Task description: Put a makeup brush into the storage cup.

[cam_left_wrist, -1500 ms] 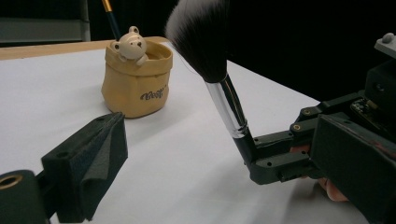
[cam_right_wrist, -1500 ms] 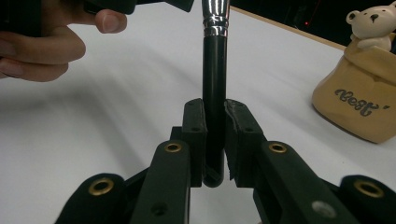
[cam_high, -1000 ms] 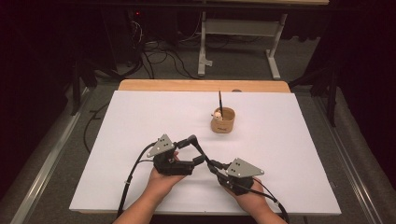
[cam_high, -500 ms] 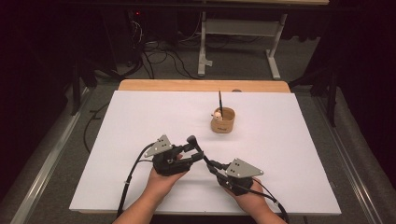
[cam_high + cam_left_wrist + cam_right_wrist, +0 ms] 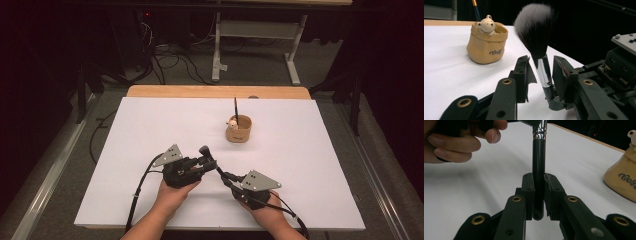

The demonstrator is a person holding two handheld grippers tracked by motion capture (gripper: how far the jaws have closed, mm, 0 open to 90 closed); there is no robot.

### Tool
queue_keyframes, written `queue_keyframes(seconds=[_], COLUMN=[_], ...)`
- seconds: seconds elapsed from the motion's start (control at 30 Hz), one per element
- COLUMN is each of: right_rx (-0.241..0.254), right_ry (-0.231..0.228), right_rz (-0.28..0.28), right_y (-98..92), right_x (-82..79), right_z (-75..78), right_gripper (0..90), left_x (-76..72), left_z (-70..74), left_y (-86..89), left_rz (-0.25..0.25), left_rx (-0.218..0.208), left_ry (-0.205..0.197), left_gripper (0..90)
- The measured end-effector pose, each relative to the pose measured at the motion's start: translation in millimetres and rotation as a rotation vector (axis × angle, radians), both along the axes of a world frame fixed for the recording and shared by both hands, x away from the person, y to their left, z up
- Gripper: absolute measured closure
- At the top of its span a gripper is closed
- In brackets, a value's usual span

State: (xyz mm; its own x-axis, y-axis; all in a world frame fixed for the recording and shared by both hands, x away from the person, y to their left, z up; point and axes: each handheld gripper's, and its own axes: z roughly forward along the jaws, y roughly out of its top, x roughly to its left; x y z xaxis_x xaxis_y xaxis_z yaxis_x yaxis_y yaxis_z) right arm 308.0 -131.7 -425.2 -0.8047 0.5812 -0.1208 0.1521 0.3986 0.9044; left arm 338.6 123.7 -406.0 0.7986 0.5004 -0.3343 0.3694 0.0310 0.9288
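Observation:
A makeup brush (image 5: 534, 27) with a dark fluffy head, silver ferrule and black handle (image 5: 539, 157) stands between both grippers near the table's front. My right gripper (image 5: 539, 187) is shut on the lower end of the handle. My left gripper (image 5: 540, 72) has its jaws on either side of the silver ferrule; they have just been closing, and thin gaps still show at the pads. In the high view the left gripper (image 5: 207, 159) and right gripper (image 5: 227, 177) meet at the brush (image 5: 205, 150). A tan bear cup (image 5: 238, 132) stands farther back.
The bear cup (image 5: 486, 45) holds a thin dark brush (image 5: 235, 106) upright. The white table top (image 5: 125, 150) lies open to the left, right and back. A wooden strip (image 5: 215, 91) runs along its far edge. A hand (image 5: 461, 140) holds the left gripper.
The left gripper's jaws have drawn in around the brush ferrule. Both hands and the brush stay where they were.

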Motion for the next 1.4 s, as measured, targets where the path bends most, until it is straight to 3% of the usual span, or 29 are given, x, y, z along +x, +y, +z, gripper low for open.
queue_keyframes(seconds=[0.37,1.03,1.4], right_rx=[-0.003,-0.010,-0.018], right_ry=[0.007,-0.006,0.003], right_rz=[0.000,0.009,0.009], right_y=[0.6,2.3,2.1], right_x=[-0.6,-0.2,0.2], right_z=[-0.5,-2.3,-2.0], right_gripper=[81.4,81.5,79.8], left_x=[-0.2,0.2,-0.7], left_z=[-1.0,-2.5,-2.7], left_y=[-0.4,-0.8,-2.0], left_rz=[-0.008,-0.058,-0.061], left_rx=[-0.010,-0.066,-0.061], left_ry=[0.005,0.010,0.004], left_gripper=[71.4,77.2,77.5])
